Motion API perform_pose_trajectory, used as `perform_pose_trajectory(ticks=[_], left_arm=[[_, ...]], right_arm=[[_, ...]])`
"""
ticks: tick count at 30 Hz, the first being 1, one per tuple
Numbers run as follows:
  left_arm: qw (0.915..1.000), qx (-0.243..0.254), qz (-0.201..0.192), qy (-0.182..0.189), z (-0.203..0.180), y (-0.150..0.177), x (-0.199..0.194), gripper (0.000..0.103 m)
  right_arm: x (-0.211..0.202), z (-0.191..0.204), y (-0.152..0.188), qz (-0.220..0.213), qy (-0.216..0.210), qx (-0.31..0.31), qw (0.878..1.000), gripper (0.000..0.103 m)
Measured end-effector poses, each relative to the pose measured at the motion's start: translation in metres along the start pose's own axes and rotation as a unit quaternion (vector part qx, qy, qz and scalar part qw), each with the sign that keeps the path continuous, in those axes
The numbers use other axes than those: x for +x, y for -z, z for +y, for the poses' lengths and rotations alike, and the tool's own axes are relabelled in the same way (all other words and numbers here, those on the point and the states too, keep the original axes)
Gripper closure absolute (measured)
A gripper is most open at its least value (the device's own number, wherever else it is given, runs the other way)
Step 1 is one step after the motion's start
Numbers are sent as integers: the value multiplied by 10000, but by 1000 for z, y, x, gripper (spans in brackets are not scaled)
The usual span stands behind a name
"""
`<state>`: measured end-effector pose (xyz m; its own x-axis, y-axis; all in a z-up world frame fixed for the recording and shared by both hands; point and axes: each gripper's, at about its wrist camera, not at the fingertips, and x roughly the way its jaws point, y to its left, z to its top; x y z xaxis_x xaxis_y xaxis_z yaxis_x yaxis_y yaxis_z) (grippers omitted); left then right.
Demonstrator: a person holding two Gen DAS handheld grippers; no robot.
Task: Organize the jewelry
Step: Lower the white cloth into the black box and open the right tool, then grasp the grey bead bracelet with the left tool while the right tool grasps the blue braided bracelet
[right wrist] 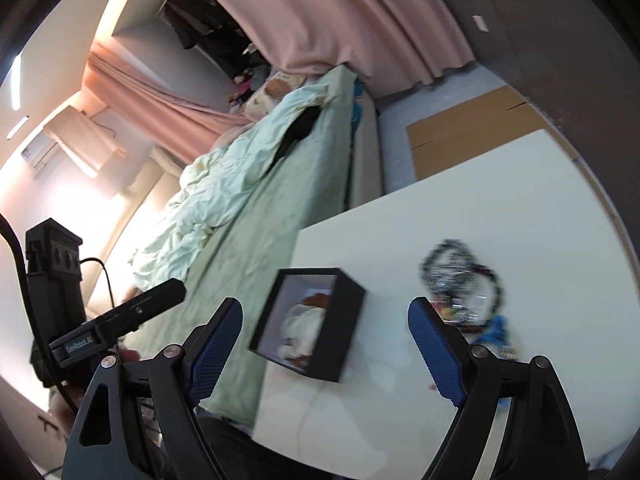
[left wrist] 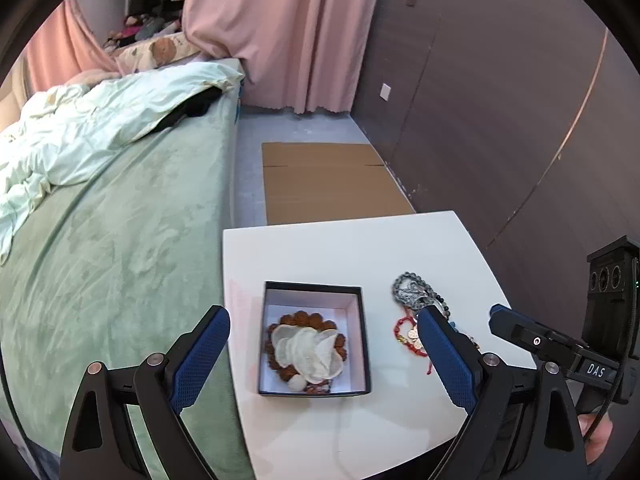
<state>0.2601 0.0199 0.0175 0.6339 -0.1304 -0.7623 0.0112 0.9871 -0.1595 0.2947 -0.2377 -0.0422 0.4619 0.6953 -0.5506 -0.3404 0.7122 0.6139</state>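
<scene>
A black jewelry box [left wrist: 314, 340] with a white inside sits on the white table [left wrist: 344, 248]. It holds a brown bead bracelet [left wrist: 338, 326] and white shell pieces [left wrist: 308, 350]. To its right lies a pile of jewelry: a grey bead bracelet [left wrist: 412, 288] and a red cord bracelet [left wrist: 404, 330]. My left gripper [left wrist: 324, 356] is open above the box, empty. In the right wrist view, my right gripper [right wrist: 326, 344] is open and empty over the box [right wrist: 310, 322], with the blurred jewelry pile [right wrist: 464, 280] to the right.
A bed with a green sheet [left wrist: 112, 248] runs along the table's left edge. Flat cardboard [left wrist: 332, 180] lies on the floor beyond the table. A dark wall [left wrist: 500, 120] is on the right. Pink curtains [left wrist: 288, 32] hang at the back.
</scene>
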Motion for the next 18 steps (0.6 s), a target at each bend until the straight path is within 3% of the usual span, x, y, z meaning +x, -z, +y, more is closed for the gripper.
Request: perform_pose_trajectory(ticks=[10, 14, 18], left_arm=[[9991, 322, 77, 262, -42, 5, 12, 8], [9983, 483, 120, 313, -58, 8, 21, 22], [9976, 526, 269, 353, -67, 12, 32, 31]], right_arm=[[-23, -48, 4, 194, 559, 156, 9981, 19], [-18, -69, 8, 392, 631, 371, 9965, 33], [-2, -86, 16, 844, 803, 496, 9920, 39]])
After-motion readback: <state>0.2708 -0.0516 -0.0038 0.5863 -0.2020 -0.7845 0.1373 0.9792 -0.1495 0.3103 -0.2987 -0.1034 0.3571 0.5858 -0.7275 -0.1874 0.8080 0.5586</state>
